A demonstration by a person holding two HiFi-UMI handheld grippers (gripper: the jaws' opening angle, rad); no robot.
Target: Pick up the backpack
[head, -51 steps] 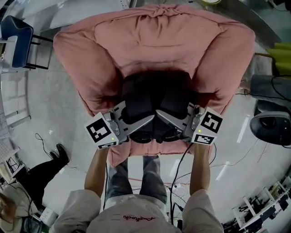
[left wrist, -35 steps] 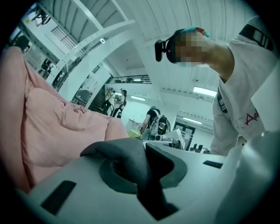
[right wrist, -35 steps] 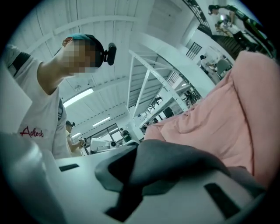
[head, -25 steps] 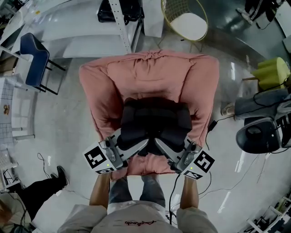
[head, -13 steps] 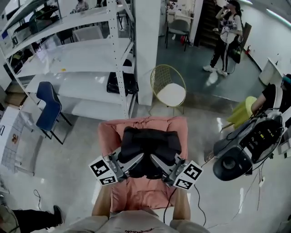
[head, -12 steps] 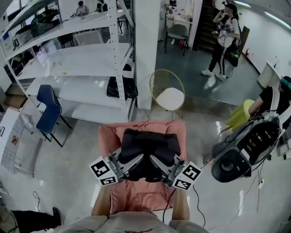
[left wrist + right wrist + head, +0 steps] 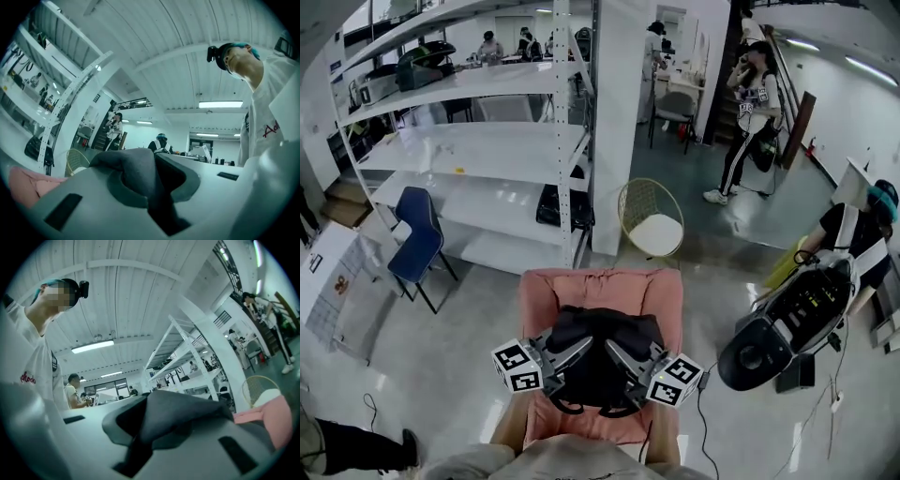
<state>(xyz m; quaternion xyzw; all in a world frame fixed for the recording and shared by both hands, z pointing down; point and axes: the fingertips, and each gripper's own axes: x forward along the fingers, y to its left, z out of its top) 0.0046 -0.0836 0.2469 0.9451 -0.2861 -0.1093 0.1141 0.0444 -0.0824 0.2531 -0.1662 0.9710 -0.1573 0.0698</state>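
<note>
- The right gripper [image 7: 161, 420] has its jaws pinched on a fold of the dark grey backpack [image 7: 185, 411], with the cloth bunched up between them.
- Right behind that fold stands a white shelving rack [image 7: 194, 364], slanting up to the ribbed ceiling.
- Low to the right of the rack there's a pink armchair [image 7: 265, 420], and just above it a round wire chair [image 7: 260, 387].
- Further right of the rack a person in dark clothes [image 7: 269, 319] is standing.
- Left of the rack a ceiling lamp [image 7: 92, 346] is lit, and far left a person in a white shirt [image 7: 33, 362] leans over.
</note>
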